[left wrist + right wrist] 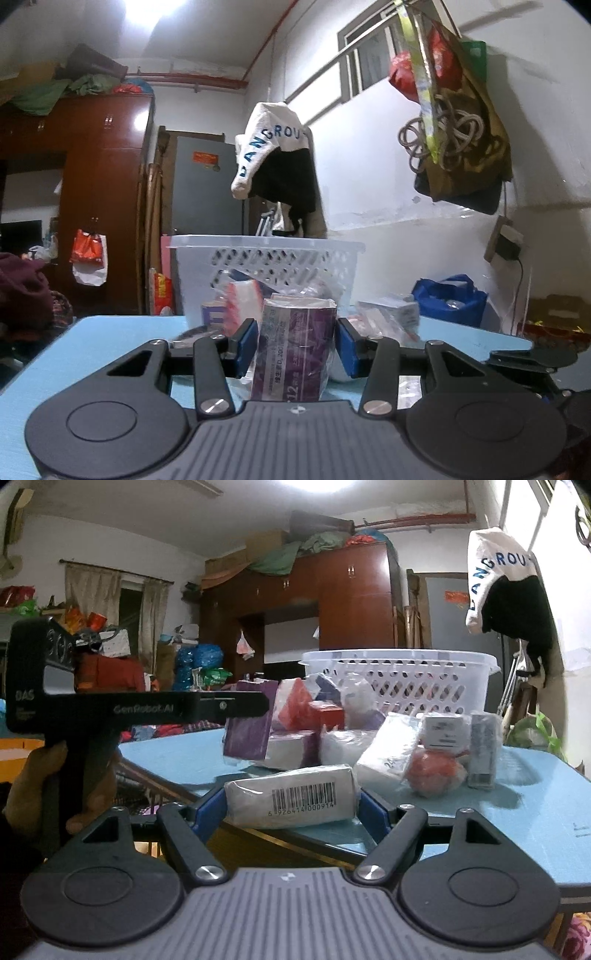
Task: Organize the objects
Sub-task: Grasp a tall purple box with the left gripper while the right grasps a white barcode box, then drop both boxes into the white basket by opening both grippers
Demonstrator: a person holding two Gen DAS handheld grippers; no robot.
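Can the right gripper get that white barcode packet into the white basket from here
Probably not directly: the right gripper holds the white packet, but piled boxes stand before the basket, so it must lift over them.

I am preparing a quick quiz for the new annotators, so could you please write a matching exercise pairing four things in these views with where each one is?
Things:
1. purple plastic-wrapped box
2. white plastic-wrapped pack with a barcode
3. white perforated plastic basket
4. white cloth bag with blue letters

Places:
A. hanging by the wall
B. between the pads of the right hand-held gripper
C. standing at the far side of the light blue table
D. between the pads of the left hand-held gripper

Pairs: 1-D, 2-B, 3-C, 4-A
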